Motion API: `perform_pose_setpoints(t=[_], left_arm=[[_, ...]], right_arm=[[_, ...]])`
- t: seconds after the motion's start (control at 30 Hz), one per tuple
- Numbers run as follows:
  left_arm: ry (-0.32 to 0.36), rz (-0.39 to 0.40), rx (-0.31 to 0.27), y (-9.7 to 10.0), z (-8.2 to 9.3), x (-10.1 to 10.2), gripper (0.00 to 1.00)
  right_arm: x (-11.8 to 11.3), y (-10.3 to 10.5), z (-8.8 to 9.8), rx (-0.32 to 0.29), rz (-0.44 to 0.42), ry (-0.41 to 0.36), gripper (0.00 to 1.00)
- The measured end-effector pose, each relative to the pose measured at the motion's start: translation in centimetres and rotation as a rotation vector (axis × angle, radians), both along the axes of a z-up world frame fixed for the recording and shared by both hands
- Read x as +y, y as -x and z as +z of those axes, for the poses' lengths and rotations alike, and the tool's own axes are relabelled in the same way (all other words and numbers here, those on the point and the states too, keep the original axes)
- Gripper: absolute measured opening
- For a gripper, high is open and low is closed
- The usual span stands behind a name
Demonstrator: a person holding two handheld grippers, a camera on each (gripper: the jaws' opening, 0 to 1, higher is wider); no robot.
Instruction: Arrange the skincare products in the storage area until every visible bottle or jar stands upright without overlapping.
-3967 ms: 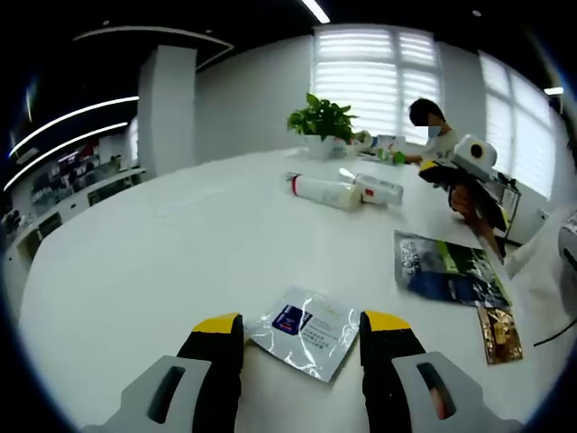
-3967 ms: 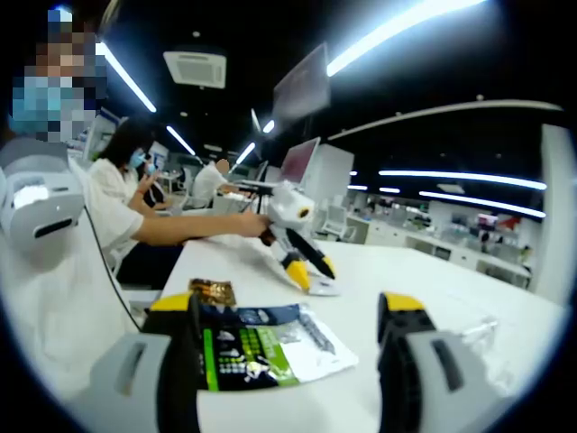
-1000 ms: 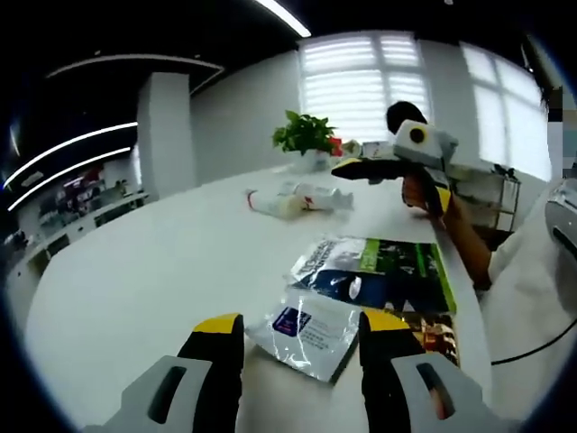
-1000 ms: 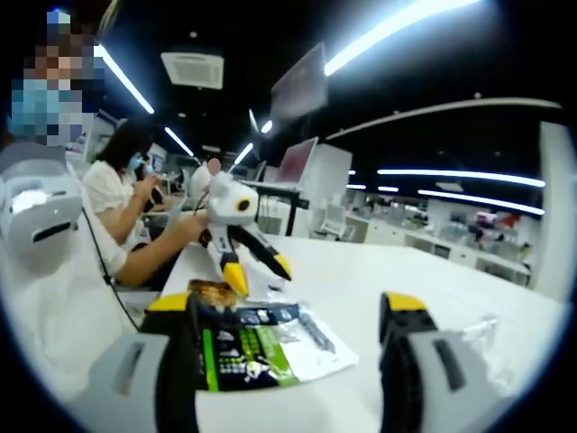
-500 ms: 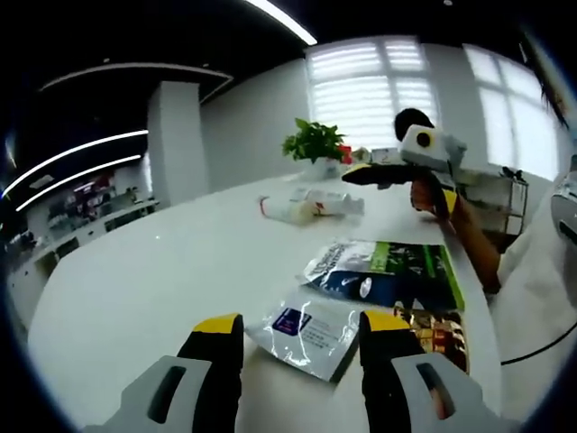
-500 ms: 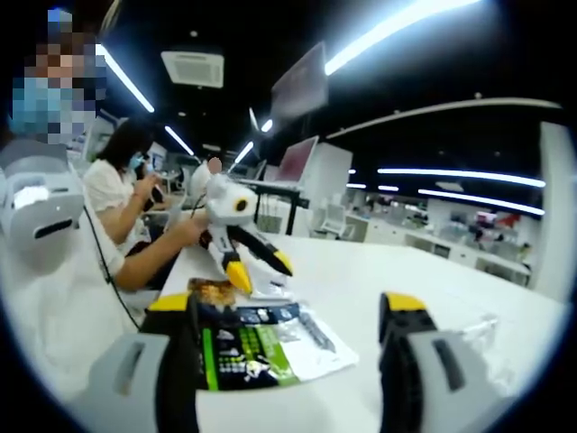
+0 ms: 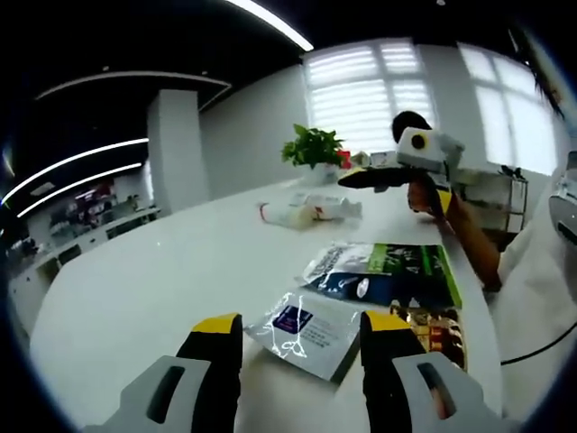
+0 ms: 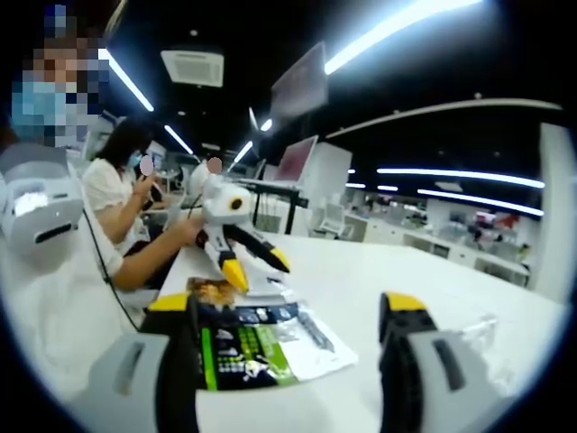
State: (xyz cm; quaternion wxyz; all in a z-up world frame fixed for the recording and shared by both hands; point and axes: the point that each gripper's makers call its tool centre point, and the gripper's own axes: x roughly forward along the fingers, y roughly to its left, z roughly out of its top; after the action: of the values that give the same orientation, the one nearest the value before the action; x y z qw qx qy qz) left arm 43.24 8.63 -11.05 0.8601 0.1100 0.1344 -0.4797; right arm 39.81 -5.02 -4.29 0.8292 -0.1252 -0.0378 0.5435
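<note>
left gripper view: the left claw [image 7: 301, 343] sits spread and empty on the white worktop [image 7: 162, 271], a silver sachet [image 7: 306, 329] lying flat between its jaws, a green-and-dark pouch [image 7: 388, 275] just beyond. the bottles [image 7: 311, 211] lie on their sides far across the worktop near a potted plant [image 7: 315, 146] — none stands upright yet, so by my judgement the arranging has hardly begun. in the right gripper view the right claw [image 8: 297, 325] is spread too, holding nothing, over the green pouch [image 8: 257, 347].
</note>
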Motion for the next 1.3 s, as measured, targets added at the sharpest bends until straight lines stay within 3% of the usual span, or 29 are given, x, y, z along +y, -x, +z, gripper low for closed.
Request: perform_pose_setpoints(t=[0.97,1.03,1.1,1.23,1.3], left_arm=[[0.036,-0.001,-0.039,0.1,0.8,-0.1,0.55],[0.004,0.024,-0.076,-0.4,0.8,0.2,0.55],[-0.028,0.041,-0.149,-0.8,1.2,0.4,0.55],[0.014,0.007,-0.084,-0.1,1.0,0.1,0.55],[0.015,-0.001,-0.089,0.0,1.1,0.0,0.55]], right_arm=[[0.0,0.0,0.1,-0.005,0.001,-0.001,0.83],[0.0,0.0,0.1,-0.008,0.000,0.001,0.83],[0.0,0.0,0.2,-0.012,0.001,0.000,0.83],[0.0,0.0,0.2,-0.011,0.000,-0.001,0.83],[0.0,0.0,0.2,-0.011,0.002,-0.001,0.83]])
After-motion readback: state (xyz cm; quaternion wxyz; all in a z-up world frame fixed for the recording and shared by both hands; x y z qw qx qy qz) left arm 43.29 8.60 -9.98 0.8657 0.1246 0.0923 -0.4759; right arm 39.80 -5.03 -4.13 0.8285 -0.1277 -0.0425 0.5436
